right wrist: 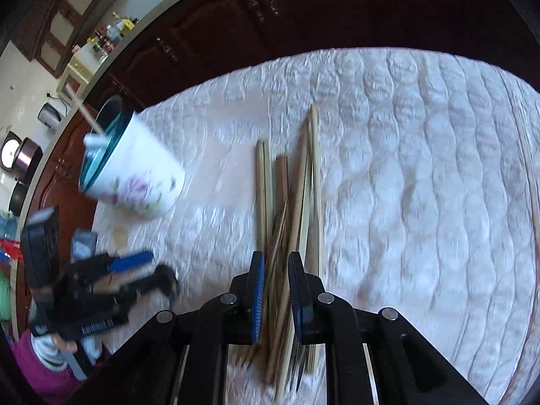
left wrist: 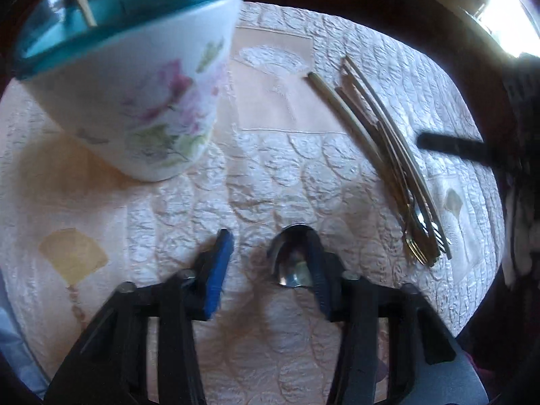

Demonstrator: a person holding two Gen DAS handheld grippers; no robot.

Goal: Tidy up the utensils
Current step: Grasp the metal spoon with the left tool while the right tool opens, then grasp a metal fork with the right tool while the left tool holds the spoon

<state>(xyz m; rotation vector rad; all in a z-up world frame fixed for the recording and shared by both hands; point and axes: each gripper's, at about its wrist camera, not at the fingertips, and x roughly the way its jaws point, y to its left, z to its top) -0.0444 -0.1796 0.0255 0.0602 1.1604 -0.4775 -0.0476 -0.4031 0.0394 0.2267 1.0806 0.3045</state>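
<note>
A white floral cup (left wrist: 135, 94) with a blue rim stands on the quilted table; a chopstick and a white utensil stick out of it, as the right wrist view (right wrist: 135, 175) shows. My left gripper (left wrist: 266, 253) is open above the cloth, with a metal spoon bowl (left wrist: 292, 260) resting against its right finger. A pile of chopsticks and forks (left wrist: 388, 155) lies to its right. My right gripper (right wrist: 275, 290) is partly closed around the pile (right wrist: 287, 202), its fingers straddling several sticks. The left gripper also shows in the right wrist view (right wrist: 141, 270).
The round table (right wrist: 405, 135) has a pale quilted cover with a dark wooden edge. Dark wooden cabinets (right wrist: 270, 17) stand behind. A counter with bottles and appliances (right wrist: 101, 40) is far left.
</note>
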